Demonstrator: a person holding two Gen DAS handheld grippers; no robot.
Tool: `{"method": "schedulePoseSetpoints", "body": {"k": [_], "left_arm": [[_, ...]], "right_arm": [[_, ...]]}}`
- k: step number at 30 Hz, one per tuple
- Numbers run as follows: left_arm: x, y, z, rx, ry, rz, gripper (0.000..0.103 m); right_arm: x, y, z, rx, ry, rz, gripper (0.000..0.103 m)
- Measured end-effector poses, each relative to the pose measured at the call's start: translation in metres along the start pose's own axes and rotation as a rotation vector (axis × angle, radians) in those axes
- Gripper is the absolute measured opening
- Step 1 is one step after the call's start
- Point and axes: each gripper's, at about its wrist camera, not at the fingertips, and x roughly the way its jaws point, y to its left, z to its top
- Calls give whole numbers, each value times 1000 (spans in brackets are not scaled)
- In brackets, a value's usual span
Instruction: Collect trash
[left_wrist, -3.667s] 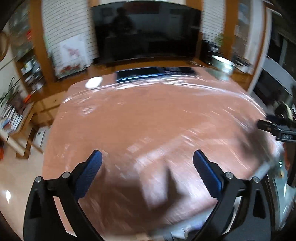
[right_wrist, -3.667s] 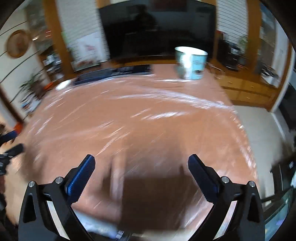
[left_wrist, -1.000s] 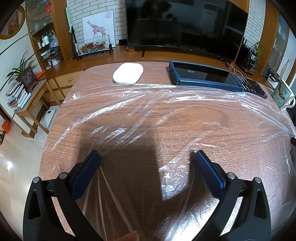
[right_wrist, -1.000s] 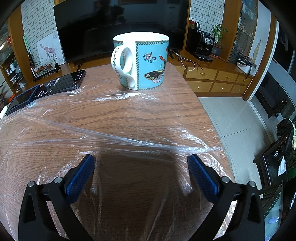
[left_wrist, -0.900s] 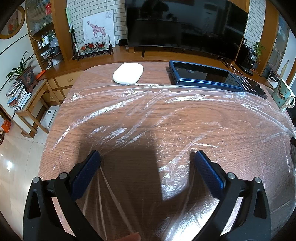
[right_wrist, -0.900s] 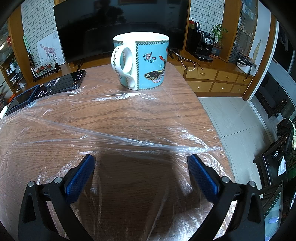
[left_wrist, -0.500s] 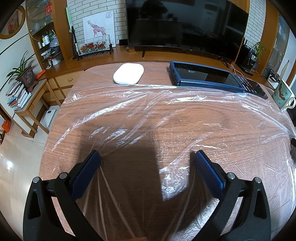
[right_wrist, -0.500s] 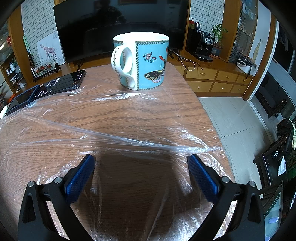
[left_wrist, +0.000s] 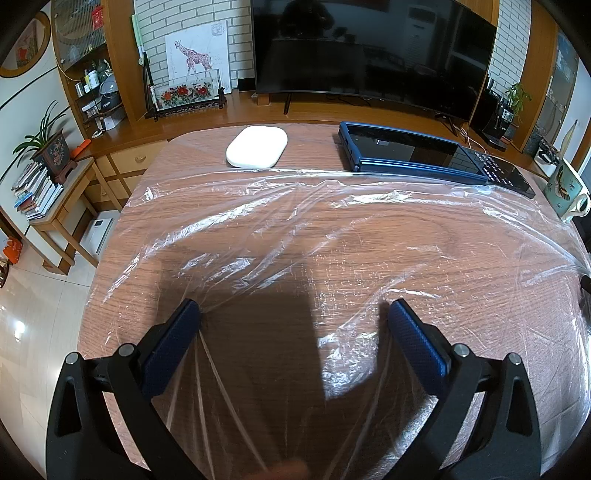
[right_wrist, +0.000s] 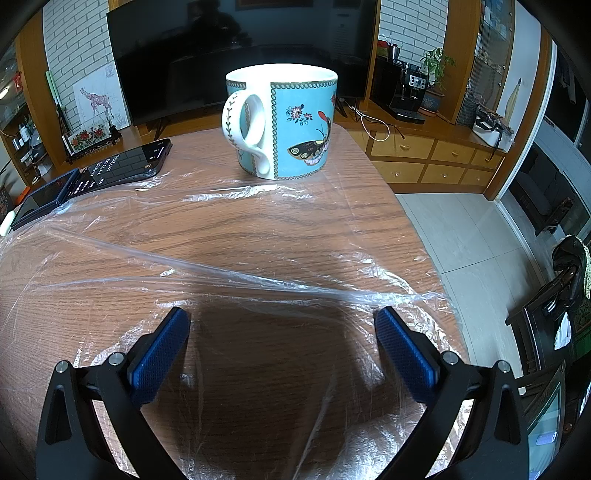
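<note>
Clear plastic film (left_wrist: 369, 236) is spread beneath both pairs of fingers. The left gripper (left_wrist: 294, 314) and right gripper (right_wrist: 282, 317) are held released, grasping nothing. A mug (right_wrist: 282, 125) is seen ahead of the right fingers.

The left tongs (left_wrist: 293, 319) stood wide apart, their blue-padded fingers (left_wrist: 171, 341) low over the desk (left_wrist: 122, 240). The right tongs (right_wrist: 282, 326) were spread just as wide, both pairs pointing forward and gripping nothing.

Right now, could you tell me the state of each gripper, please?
Left gripper: open, holding nothing, over the plastic sheet.
Right gripper: open, holding nothing.
</note>
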Motion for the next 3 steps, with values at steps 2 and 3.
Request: {"method": "schedulePoseSetpoints", "body": {"k": [2, 3], "left_arm": [[0, 0, 0, 0, 0, 0, 102], [0, 0, 0, 0, 0, 0, 102]], "right_arm": [[0, 0, 0, 0, 0, 0, 99], [0, 0, 0, 0, 0, 0, 99]]}}
